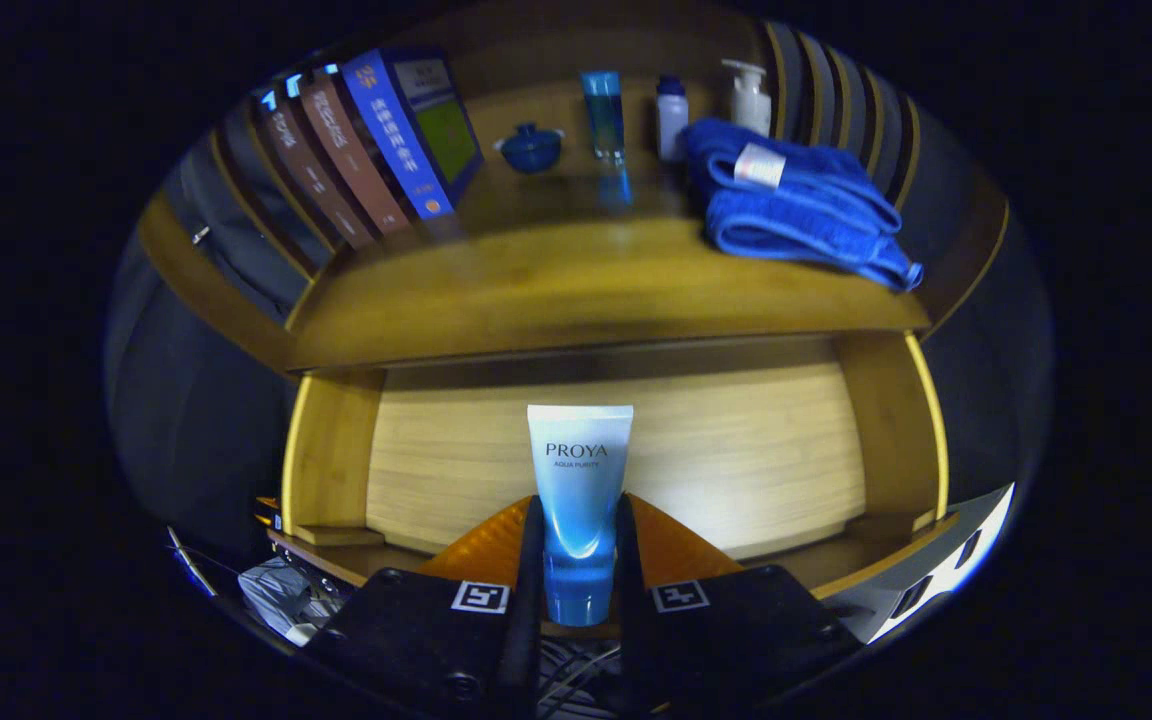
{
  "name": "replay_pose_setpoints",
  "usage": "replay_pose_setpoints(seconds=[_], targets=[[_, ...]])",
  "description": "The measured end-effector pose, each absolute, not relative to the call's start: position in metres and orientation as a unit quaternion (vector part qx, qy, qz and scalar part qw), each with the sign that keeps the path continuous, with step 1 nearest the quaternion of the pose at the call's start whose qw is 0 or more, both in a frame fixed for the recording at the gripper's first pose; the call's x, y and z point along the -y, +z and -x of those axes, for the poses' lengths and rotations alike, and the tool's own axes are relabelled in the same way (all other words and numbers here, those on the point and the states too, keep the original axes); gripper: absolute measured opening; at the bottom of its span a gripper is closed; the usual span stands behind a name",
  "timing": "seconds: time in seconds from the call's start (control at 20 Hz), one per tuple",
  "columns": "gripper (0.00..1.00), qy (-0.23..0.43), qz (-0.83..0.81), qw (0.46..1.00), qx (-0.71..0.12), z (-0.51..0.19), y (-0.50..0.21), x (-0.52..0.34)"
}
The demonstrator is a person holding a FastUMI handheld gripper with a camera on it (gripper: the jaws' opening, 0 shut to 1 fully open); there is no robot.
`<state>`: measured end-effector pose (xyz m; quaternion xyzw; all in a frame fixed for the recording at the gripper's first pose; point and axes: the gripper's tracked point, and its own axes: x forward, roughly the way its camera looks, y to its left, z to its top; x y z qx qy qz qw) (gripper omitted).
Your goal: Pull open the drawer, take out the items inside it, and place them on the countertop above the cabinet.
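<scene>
Down at the bottom middle of the picture, the gripper (580,560) has its two fingers (532,560) pinching a small tube (579,490), one finger pressing on each side. The tube stands up straight between them, cap end down, and its flat top pokes up above the fingers.

Behind the tube, across the middle of the picture, is the open drawer (616,450). Its light wood bottom looks bare, with darker wood walls on the left and right.

Above the drawer is the tabletop (556,290) of the cabinet. Toward the upper right, a folded blue towel (796,205) lies on it. At the upper left, some books (366,150) lean against each other. Along the top middle, at the back, stand a little blue pot with a lid (531,148), a tall blue tube (604,115), a small bottle (671,115) and a white pump bottle (749,95).
</scene>
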<state>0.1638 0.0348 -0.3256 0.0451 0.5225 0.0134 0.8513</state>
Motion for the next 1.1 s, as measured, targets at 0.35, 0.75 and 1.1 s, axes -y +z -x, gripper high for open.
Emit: replay_pose_setpoints(seconds=[0.35, 0.75, 1.1], targets=[[0.37, 0.024, -0.021, 0.88, -0.473, -0.219, -0.252, -0.041], [0.37, 0.016, -0.022, 0.866, -0.5, -0.297, -0.271, -0.045], [0.37, 0.003, -0.02, 0.846, -0.532, -0.335, -0.313, -0.037]])
